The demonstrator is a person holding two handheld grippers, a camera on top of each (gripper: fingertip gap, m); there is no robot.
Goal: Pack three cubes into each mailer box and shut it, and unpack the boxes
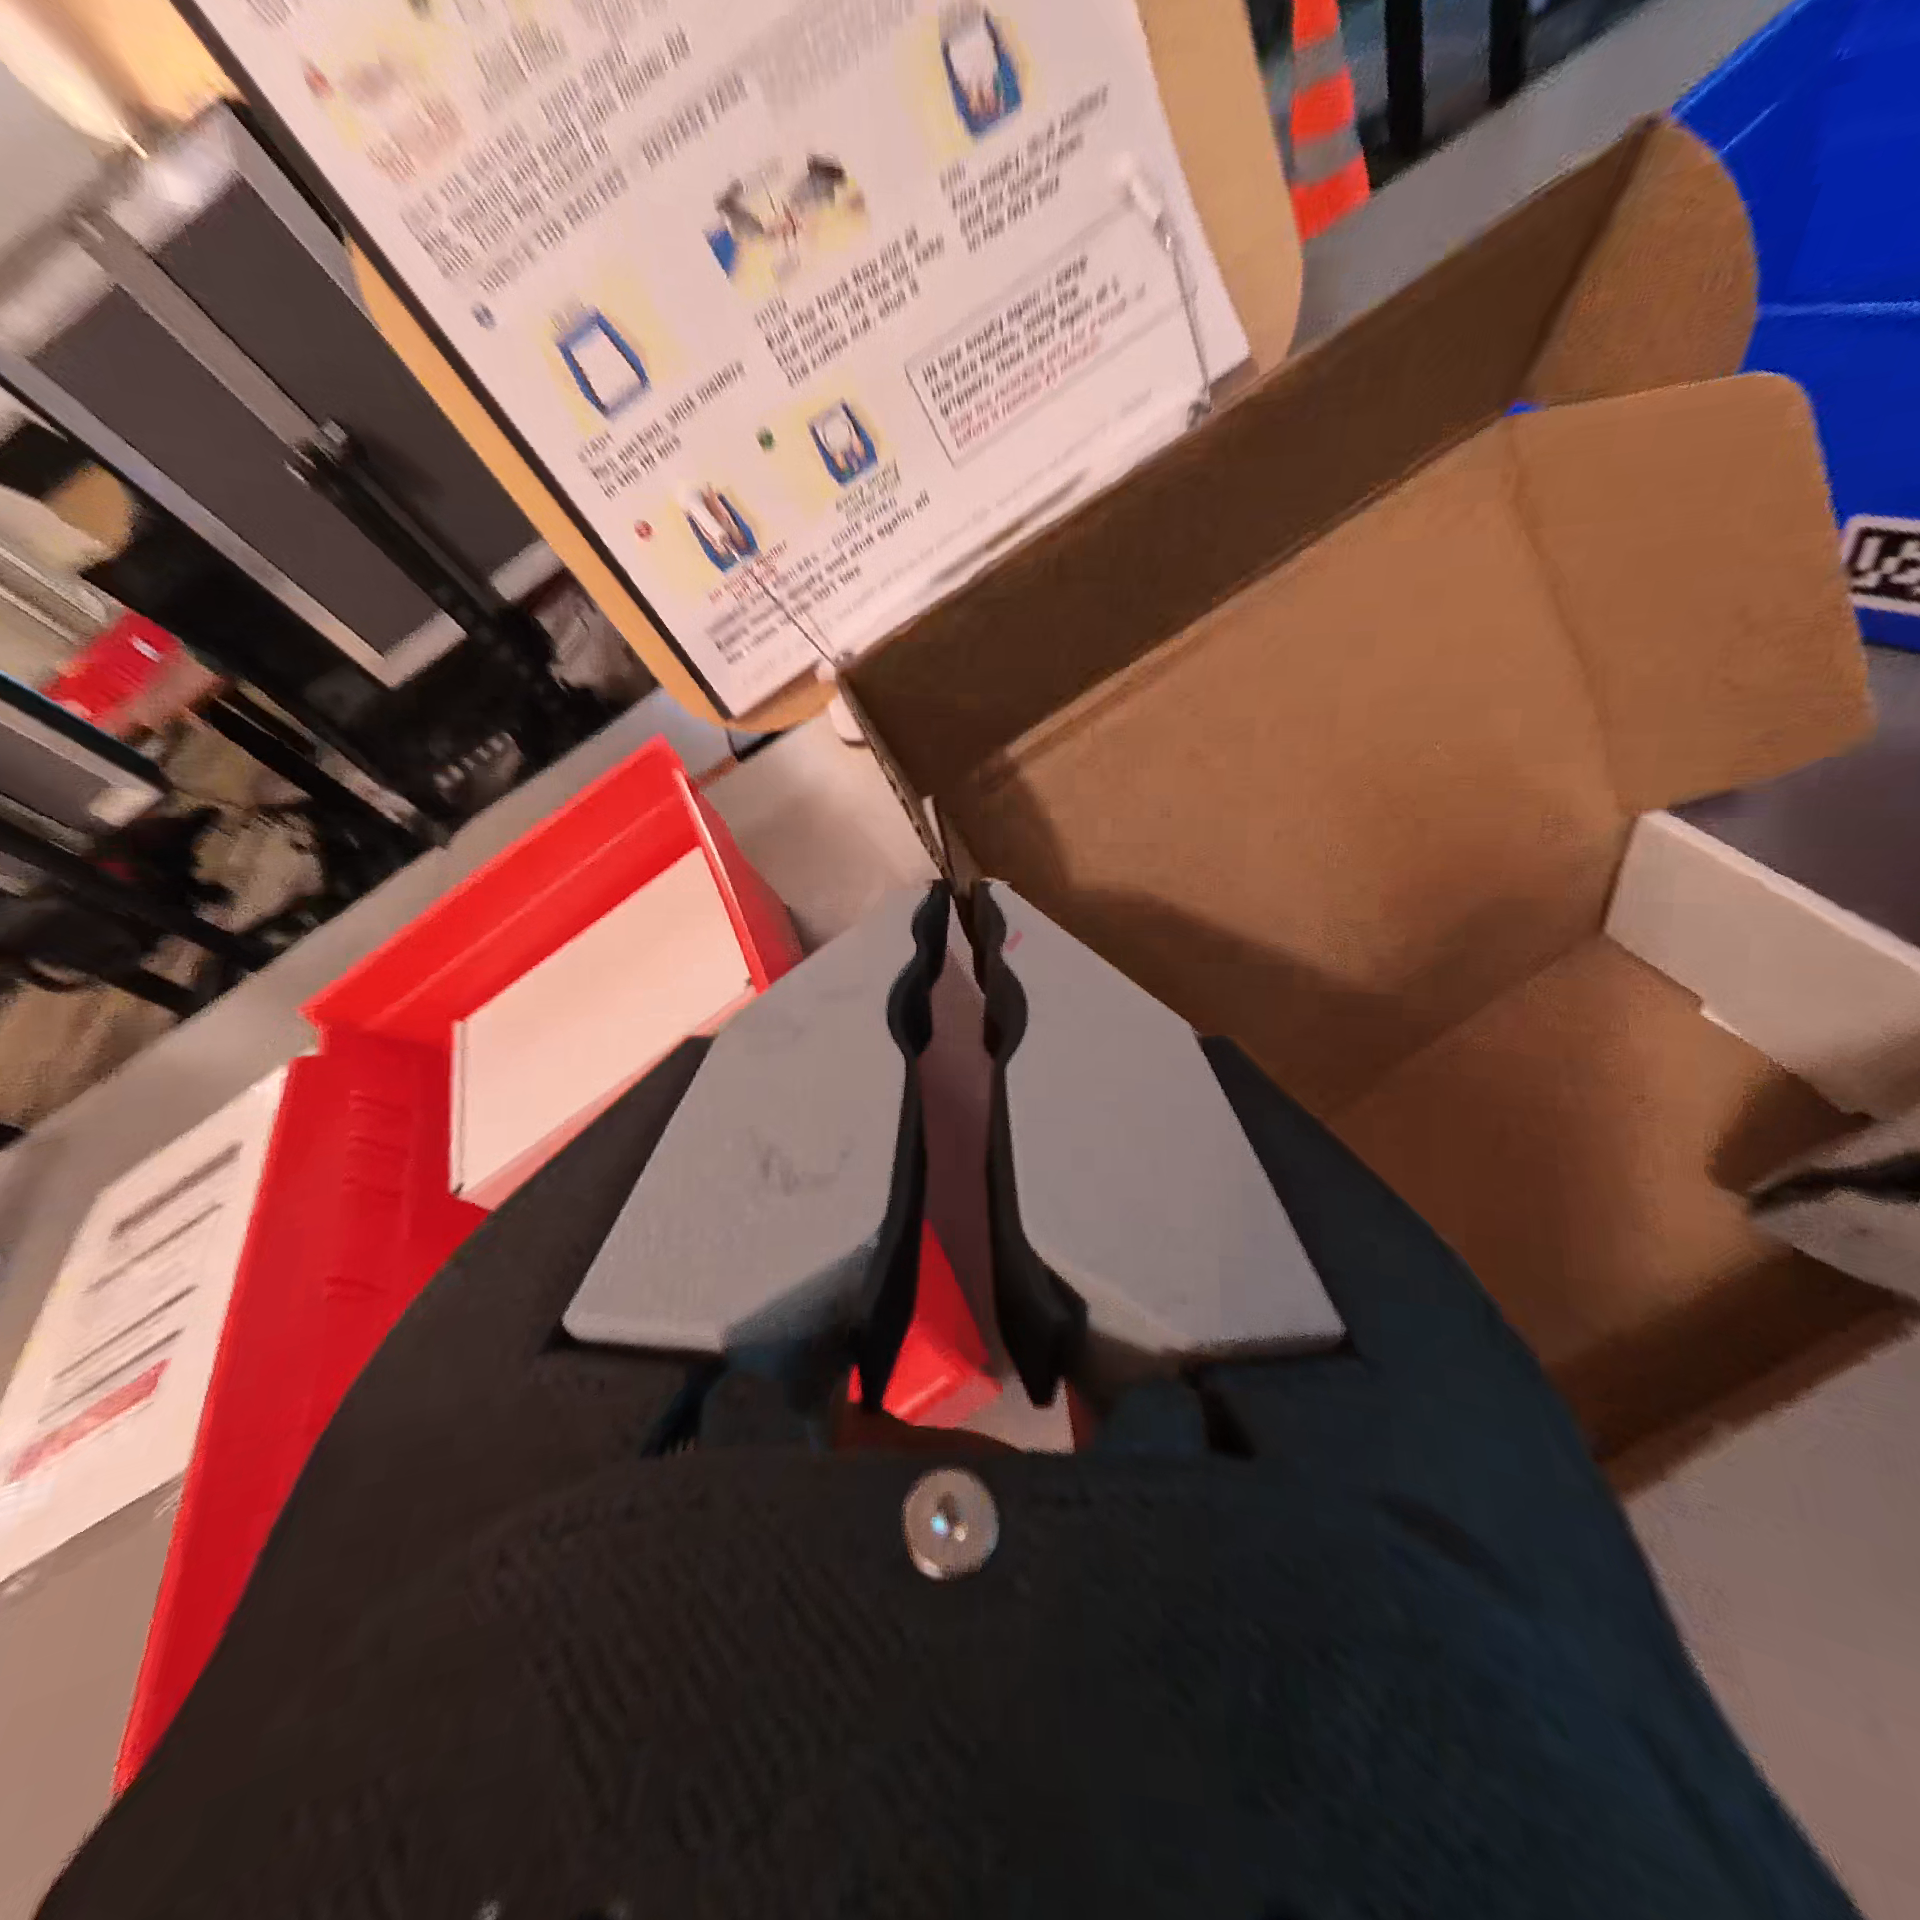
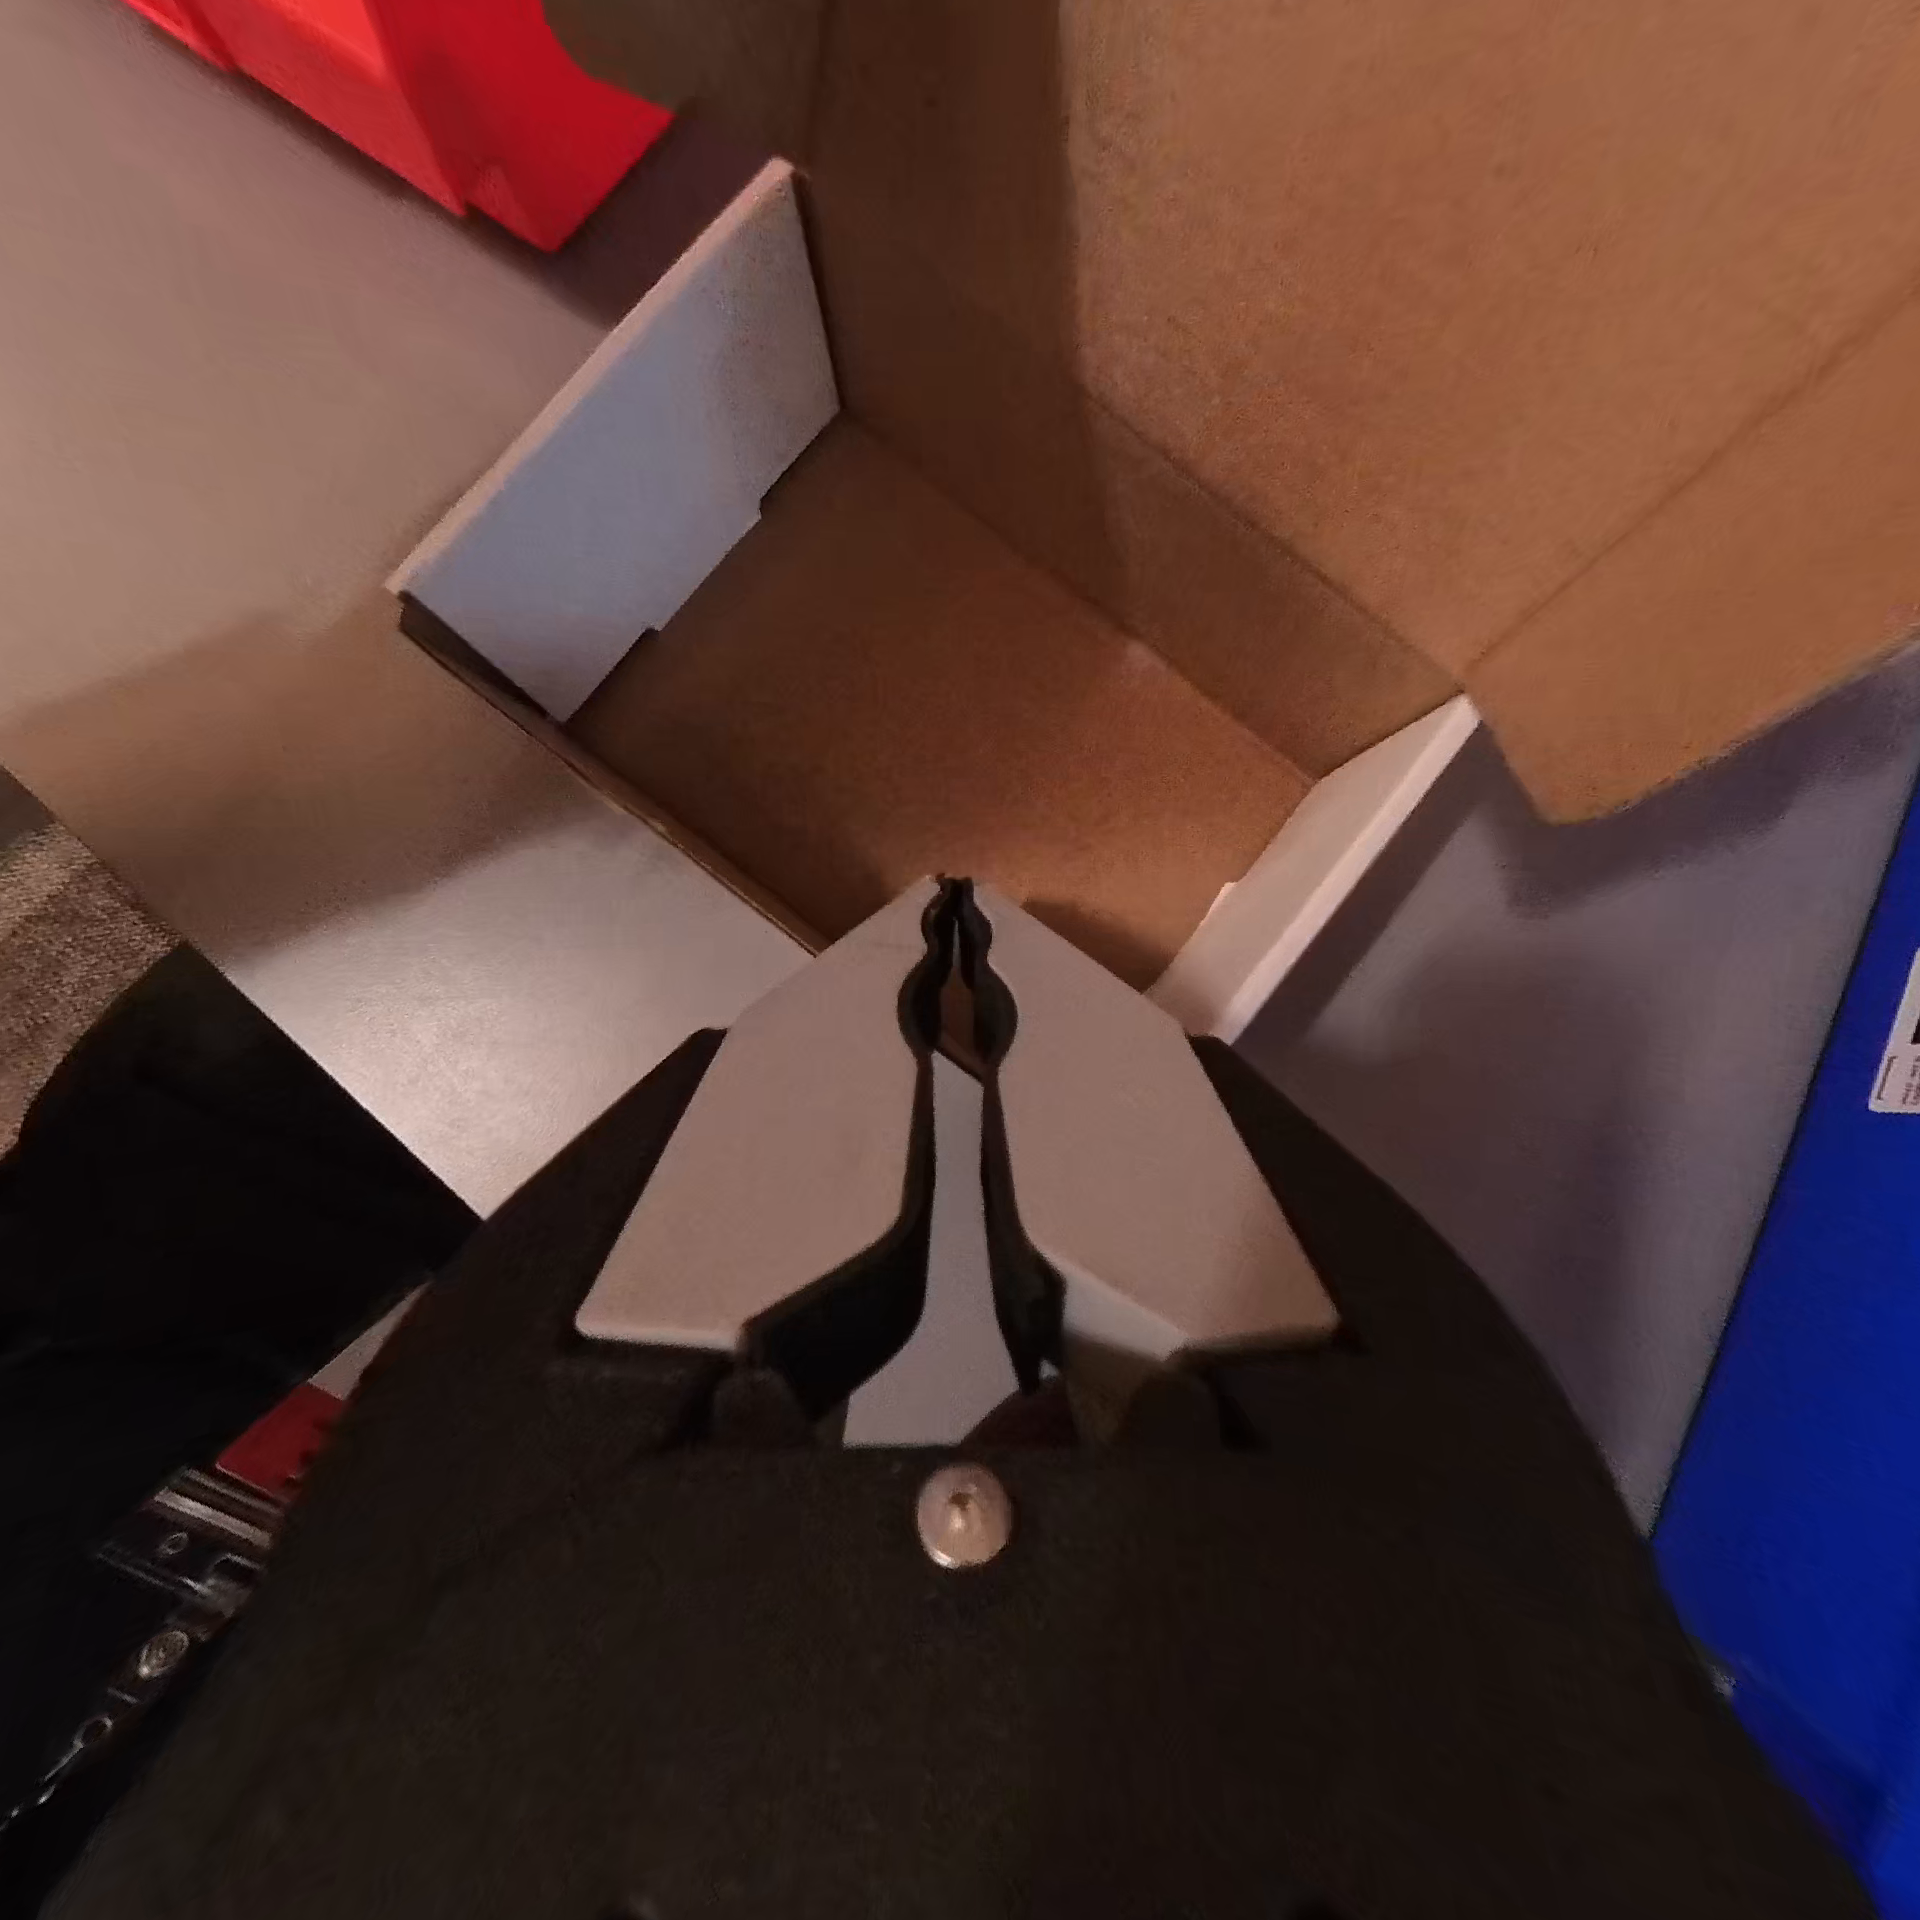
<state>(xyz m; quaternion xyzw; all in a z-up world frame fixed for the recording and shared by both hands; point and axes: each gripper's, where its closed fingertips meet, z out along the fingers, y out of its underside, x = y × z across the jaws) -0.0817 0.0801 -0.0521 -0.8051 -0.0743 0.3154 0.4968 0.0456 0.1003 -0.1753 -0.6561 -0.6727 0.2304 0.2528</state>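
Note:
An open mailer box [image 1: 1403, 1091], white outside and brown inside, lies on the grey table and has no cubes inside. Its lid [image 1: 1299, 644] stands raised, with a side flap [image 1: 1683, 582] folded in. My left gripper [image 1: 961, 914] is shut on the lid's left edge. In the right wrist view I look down into the same box [image 2: 935, 707]. My right gripper [image 2: 954, 894] is shut on the box's front wall. It shows as a blur at the right edge of the left wrist view [image 1: 1839, 1184]. No cubes are in view.
A red bin [image 1: 343, 1143] to the left holds a shut white mailer box [image 1: 592, 1029]; its corner shows in the right wrist view [image 2: 447, 94]. An instruction sheet on a board [image 1: 779, 312] stands behind. A blue bin [image 1: 1849, 312] stands on the right [image 2: 1808, 1247]. A paper sheet [image 1: 114, 1351] lies at far left. The gap from one gripper's tips to the other's is roughly 20 centimeters.

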